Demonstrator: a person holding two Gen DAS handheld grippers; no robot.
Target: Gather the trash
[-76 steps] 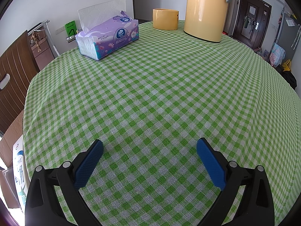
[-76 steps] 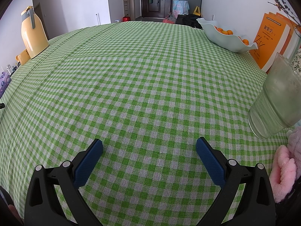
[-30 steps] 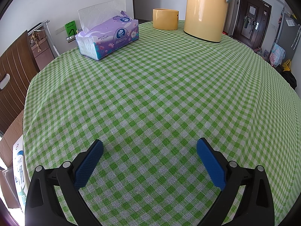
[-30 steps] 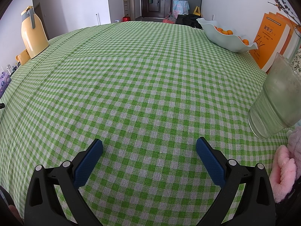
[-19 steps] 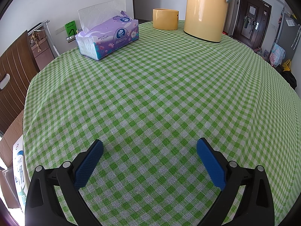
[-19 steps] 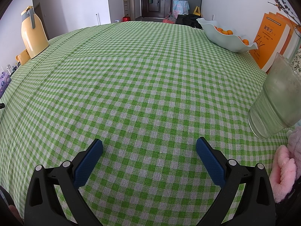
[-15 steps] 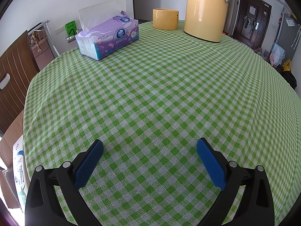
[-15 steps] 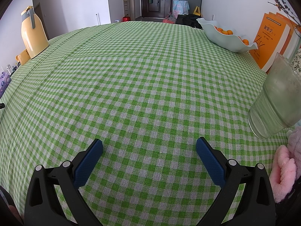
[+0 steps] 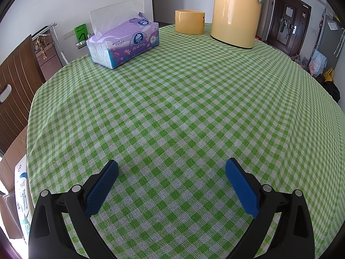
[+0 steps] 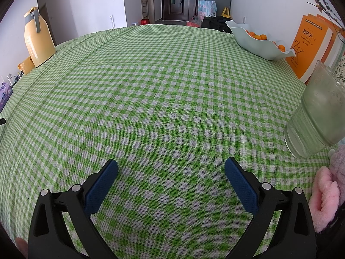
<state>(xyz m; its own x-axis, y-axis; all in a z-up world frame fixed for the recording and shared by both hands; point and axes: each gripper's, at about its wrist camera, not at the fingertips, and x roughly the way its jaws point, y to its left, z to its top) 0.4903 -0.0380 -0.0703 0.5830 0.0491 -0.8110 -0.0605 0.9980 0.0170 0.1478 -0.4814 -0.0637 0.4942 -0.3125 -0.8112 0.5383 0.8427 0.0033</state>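
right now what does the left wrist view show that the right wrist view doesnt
Only the left wrist view shows the left gripper, open over bare cloth, the tissue sheet sticking up from the tissue pack, and a wooden chair.

Only the right wrist view shows the right gripper, also open, a bowl of oranges, orange books, a cloudy glass and something pink and fluffy.

Both show the green checked tablecloth, the yellow flask, the yellow cup and the dark door. No obvious trash appears in either.
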